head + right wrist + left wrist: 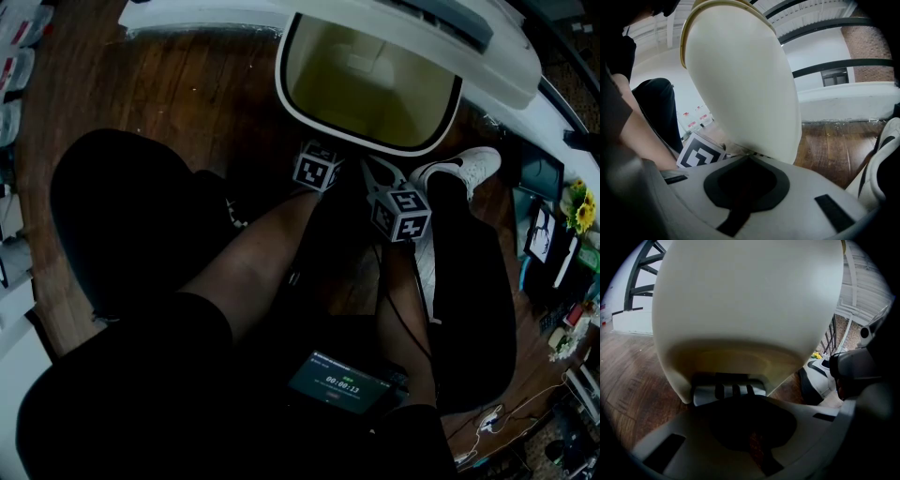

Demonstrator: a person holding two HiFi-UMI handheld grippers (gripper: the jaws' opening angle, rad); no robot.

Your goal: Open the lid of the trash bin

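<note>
The white trash bin stands on the wooden floor in front of me. Its mouth is uncovered, so the yellowish inside shows, and the lid is raised behind it. My left gripper is low at the bin's front. In the left gripper view the left gripper is shut, its tip right at the grey ribbed pedal under the bin's wall. My right gripper sits just right of it. The right gripper is shut too, close against the bin's rounded side.
My legs in black shorts frame the grippers. A white shoe rests on the floor right of the bin. A small screen lies near my lap. Clutter and cables crowd the right edge; a white ledge runs behind.
</note>
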